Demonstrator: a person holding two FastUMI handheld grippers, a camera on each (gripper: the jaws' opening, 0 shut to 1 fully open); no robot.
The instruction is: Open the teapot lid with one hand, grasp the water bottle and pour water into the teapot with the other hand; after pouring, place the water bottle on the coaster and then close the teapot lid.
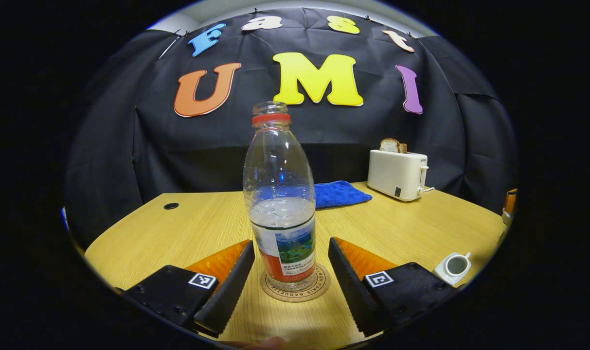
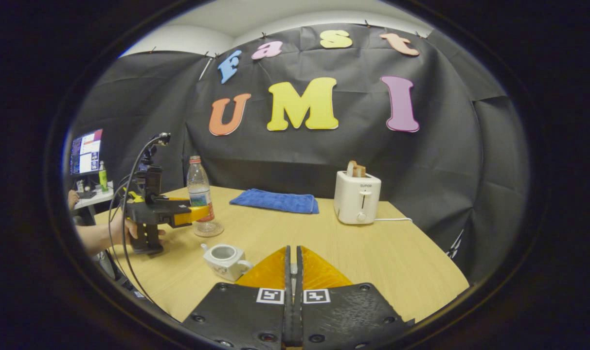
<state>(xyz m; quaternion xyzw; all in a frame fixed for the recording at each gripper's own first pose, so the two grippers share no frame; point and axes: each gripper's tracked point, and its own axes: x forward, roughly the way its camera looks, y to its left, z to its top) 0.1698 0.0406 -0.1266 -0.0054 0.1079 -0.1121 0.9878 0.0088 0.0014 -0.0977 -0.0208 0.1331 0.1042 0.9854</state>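
1. Bottle [image 1: 280,204] stands upright on the coaster [image 1: 295,290], uncapped and part full. That reads to me as pouring done and the set-down made.
2. My left gripper [image 1: 291,277] has its fingers spread wide, 1 on each side of the bottle and touching neither. I judge this the release.
3. Teapot [image 2: 225,260] sits on the table [image 2: 372,253] near the bottle, mouth open, lid off. In the right gripper view it lies just left of my right gripper [image 2: 293,265].
4. The right gripper has its fingers pressed together. A small pale piece shows in the seam; I cannot tell whether that is the lid.
5. Cloth [image 2: 274,201] and toaster [image 2: 357,197] sit farther back, clear of the work.
6. Closing the lid is what I judge remains.
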